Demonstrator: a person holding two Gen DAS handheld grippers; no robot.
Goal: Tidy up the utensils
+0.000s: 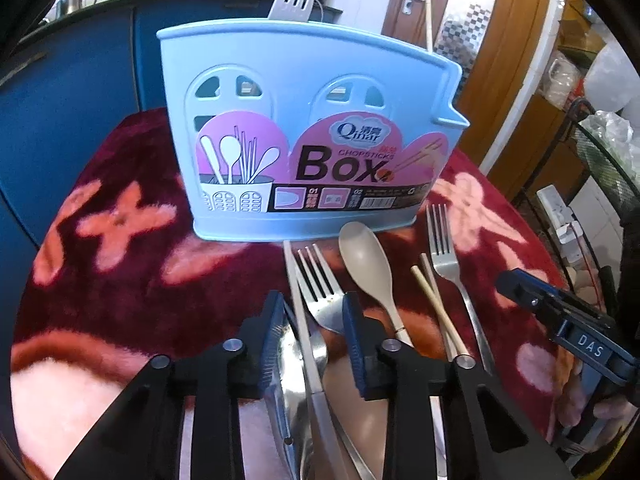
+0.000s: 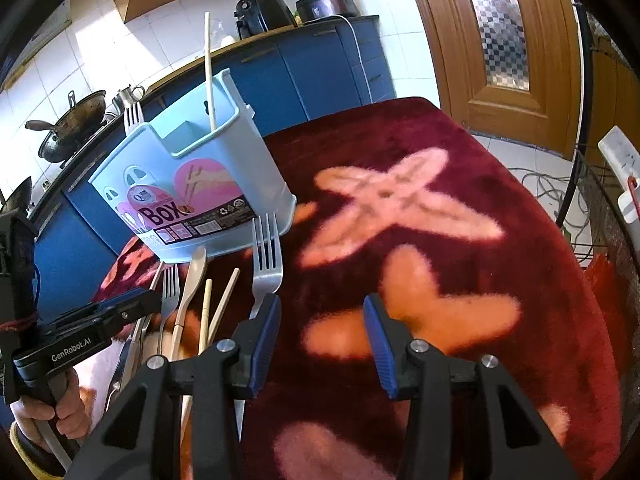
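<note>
Both wrist views closely face the utensil box (image 1: 308,136).

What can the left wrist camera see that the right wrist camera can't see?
Only the left wrist view shows the left gripper open, straddling a knife and fork, with a metal spoon bowl underneath. Only the right wrist view shows the wok on the counter and the right gripper open over bare cloth. Both show the blue chopsticks box, beige spoon, loose chopsticks and a second fork.
</note>
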